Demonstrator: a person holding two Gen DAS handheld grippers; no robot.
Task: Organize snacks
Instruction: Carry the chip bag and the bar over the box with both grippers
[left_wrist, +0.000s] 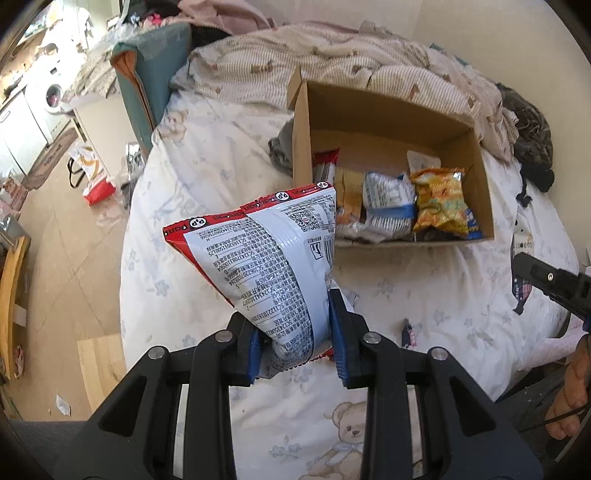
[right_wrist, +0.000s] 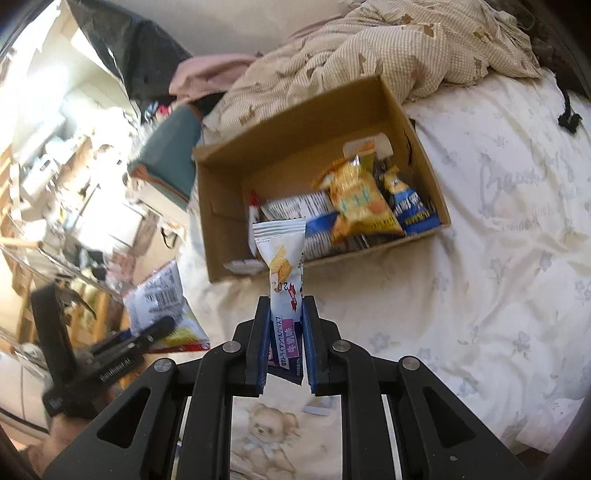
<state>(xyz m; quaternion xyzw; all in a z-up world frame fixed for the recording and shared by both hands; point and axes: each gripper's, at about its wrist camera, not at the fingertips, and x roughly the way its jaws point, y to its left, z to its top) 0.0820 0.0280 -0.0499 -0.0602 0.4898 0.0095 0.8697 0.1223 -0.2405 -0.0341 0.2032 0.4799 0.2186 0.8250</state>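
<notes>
My left gripper is shut on a red and white snack bag, held above the bed in front of an open cardboard box. The box holds several snack packs, among them a yellow bag. My right gripper is shut on a slim white snack packet, held upright just short of the box front wall. The left gripper with its bag shows at the lower left of the right wrist view. The right gripper's black body shows at the right edge of the left wrist view.
The box stands on a bed with a white floral and teddy-bear sheet. A crumpled beige quilt lies behind the box. A small wrapper lies on the sheet. The floor at left holds a bag and clutter.
</notes>
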